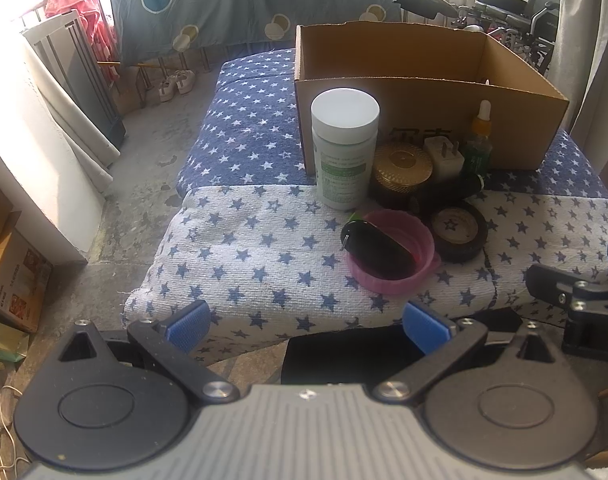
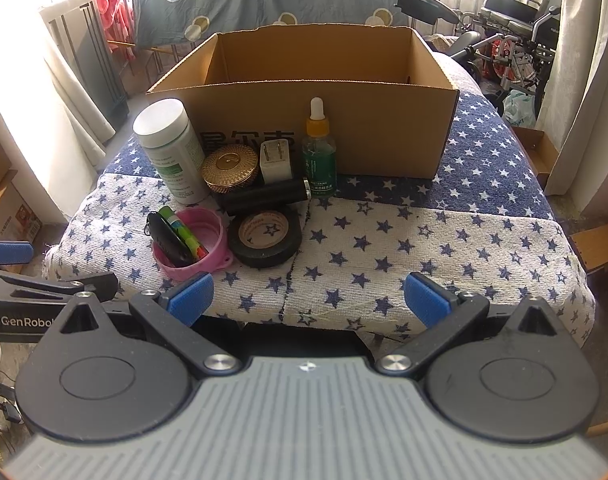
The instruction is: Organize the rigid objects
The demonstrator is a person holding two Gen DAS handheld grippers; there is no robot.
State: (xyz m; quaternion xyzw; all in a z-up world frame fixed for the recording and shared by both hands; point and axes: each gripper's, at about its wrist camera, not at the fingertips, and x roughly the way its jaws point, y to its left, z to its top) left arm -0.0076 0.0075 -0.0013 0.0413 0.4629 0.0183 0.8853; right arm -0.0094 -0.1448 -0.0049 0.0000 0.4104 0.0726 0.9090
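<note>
Both my left tool and right tool gape wide, holding nothing. Beyond them, the pink bowl and tape roll sit before the cardboard box, bottles touching its front.

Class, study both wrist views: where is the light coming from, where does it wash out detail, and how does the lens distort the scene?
Left wrist view: daylight from the windows behind bleaches the left wall, and the white jar lid glares. Right wrist view: backlit too, with blown-out windows; the cardboard box front sits in shade. Both views: fisheye bends straight edges and darkens the corners.
</note>
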